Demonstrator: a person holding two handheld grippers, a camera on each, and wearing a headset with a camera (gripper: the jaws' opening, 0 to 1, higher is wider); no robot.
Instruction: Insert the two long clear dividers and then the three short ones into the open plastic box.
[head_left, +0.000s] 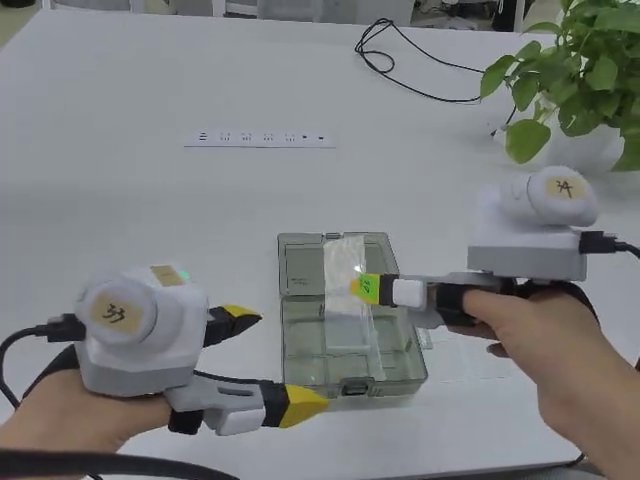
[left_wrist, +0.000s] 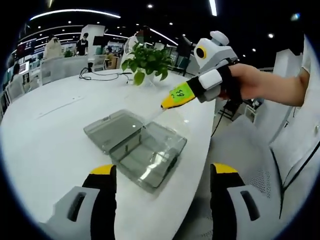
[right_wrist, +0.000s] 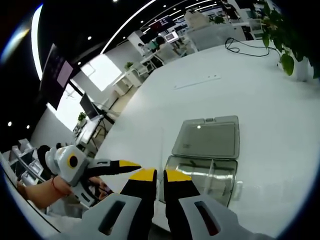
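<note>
A white table (head_left: 120, 220) fills the frame, with the open plastic box (head_left: 300, 345) at its lower centre, the lid laid back toward the top of the frame. The left gripper (head_left: 270, 360) waits at lower left with its jaws spread wide and empty, just beside the box's near corner. The right gripper (head_left: 368, 288) reaches in from the right with its jaws pressed nearly together, apparently pinching a clear divider (head_left: 345, 262) by one end. The sheet hangs over the box, its long axis running roughly top to bottom in the head view. In the left gripper view its thin edge slants down from the jaws toward the tray. The tray lies directly below the right gripper, so the lowering likely falls to that hand.
</note>
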